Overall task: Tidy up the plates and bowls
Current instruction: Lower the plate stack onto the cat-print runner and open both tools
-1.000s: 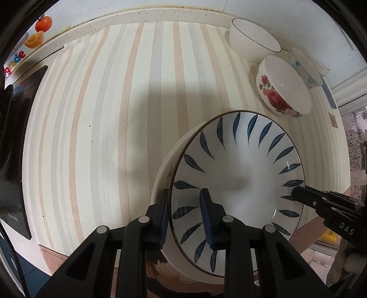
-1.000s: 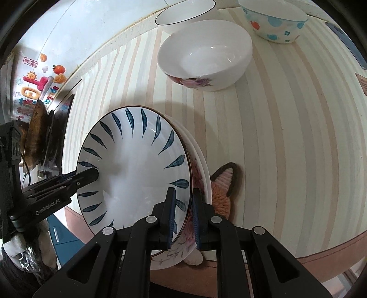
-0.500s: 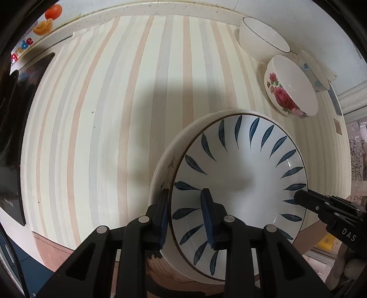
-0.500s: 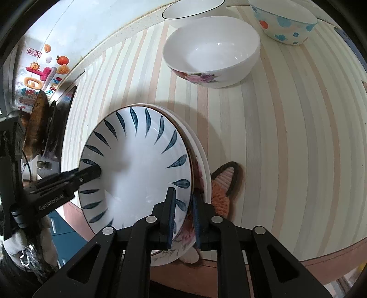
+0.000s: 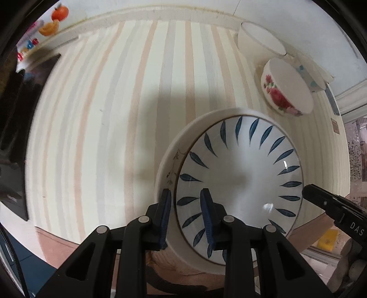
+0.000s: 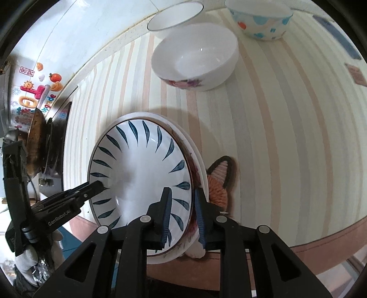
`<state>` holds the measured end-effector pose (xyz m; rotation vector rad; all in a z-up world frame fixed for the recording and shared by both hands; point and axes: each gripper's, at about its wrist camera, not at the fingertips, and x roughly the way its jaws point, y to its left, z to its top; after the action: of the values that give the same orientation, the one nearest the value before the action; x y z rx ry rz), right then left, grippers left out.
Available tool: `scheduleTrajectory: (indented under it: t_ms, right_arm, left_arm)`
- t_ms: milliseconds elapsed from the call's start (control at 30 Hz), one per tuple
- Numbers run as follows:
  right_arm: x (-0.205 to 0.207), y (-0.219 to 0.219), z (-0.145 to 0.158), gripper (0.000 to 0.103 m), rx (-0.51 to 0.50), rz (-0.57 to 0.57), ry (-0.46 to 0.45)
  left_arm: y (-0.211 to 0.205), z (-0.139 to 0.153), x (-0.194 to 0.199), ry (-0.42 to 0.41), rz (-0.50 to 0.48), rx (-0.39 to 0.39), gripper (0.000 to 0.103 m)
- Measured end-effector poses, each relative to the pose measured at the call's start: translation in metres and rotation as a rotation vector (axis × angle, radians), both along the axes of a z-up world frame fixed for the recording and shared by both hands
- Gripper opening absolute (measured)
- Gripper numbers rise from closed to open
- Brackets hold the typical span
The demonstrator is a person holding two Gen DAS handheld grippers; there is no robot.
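A white plate with blue leaf marks [image 5: 240,178] [image 6: 137,174] lies on top of a stack of white flowered plates [image 5: 169,160] [image 6: 199,160] near the front edge of the striped table [image 5: 114,114]. My left gripper [image 5: 185,206] is shut on the leaf plate's left rim, one pad inside and one outside. It also reaches in from the left in the right wrist view [image 6: 98,183]. My right gripper [image 6: 182,206] straddles the opposite rim. Its jaws are opening, with the rim loose between the pads. Its tip [image 5: 307,190] shows in the left wrist view.
At the back of the table stand a rose-patterned bowl [image 5: 289,91] [image 6: 197,57], a white bowl with a dark rim [image 5: 259,41] [image 6: 174,16] and a dotted bowl [image 6: 259,20]. An orange fox-shaped mat [image 6: 218,183] lies under the stack. A dark pan on a stove [image 6: 36,142] stands at the left.
The right gripper's pads have parted from the leaf plate's rim. The left gripper's grip looks the same, and the plate stays on the stack.
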<state>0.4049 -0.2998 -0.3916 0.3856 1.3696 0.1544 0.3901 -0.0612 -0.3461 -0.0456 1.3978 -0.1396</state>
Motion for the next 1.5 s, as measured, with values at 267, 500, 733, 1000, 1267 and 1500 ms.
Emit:
scheduleTrajectory:
  t_ms: [267,500,733,1000,1267,1500]
  right_arm:
    - [-0.047,0.021,0.072,0.044,-0.086,0.045,-0.106]
    - [-0.103,0.034,0.131,0.084,-0.074,0.036,-0.209]
    - [-0.154,0.045,0.179,0.092,-0.127,0.032,-0.293]
    - [-0.198,0.056,0.213,0.093,-0.12,0.029,-0.342]
    - [-0.208,0.055,0.222,0.094,-0.119,0.006,-0.363]
    - [-0.166,0.025,0.203,0.094,-0.074,-0.018,-0.332]
  left_arm:
    - [-0.004,0.072,-0.051,-0.137,-0.027,0.01,0.035]
    - [-0.006,0.122,-0.103,-0.242,-0.025,-0.012,0.079]
    - [0.005,0.159,-0.148,-0.302,-0.007,-0.019,0.08]
    - [0.01,0.179,-0.187,-0.325,-0.012,-0.038,0.087]
    - [0.01,0.186,-0.19,-0.353,-0.01,-0.024,0.087]
    - [-0.007,0.179,-0.155,-0.367,0.015,0.006,0.087]
